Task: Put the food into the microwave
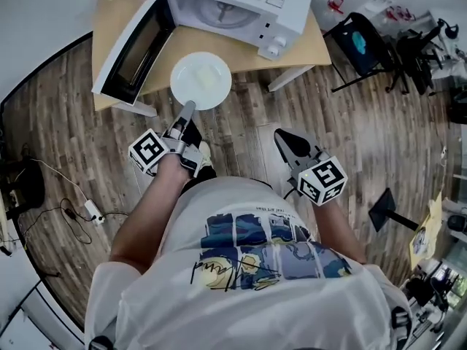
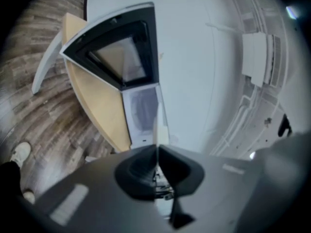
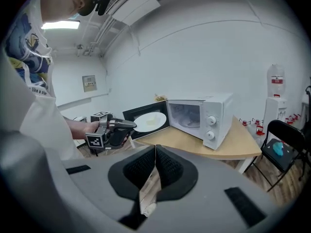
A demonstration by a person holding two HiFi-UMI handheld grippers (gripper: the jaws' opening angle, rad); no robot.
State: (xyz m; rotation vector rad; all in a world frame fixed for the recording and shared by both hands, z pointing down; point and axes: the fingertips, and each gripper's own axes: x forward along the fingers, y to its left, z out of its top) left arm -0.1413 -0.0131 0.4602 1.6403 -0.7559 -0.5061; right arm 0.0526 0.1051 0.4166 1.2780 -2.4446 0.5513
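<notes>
just before the open microwave (image 1: 241, 6), your left gripper (image 1: 189, 109) clamps the plate (image 1: 191, 86) by its near rim so the food (image 1: 208, 77) sits level for insertion; your right gripper (image 1: 282, 135), jaws together and empty, hangs farther from it.

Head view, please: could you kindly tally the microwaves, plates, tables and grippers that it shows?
microwave: 1
plate: 1
table: 1
grippers, the left gripper and the right gripper: 2
Total: 5
</notes>
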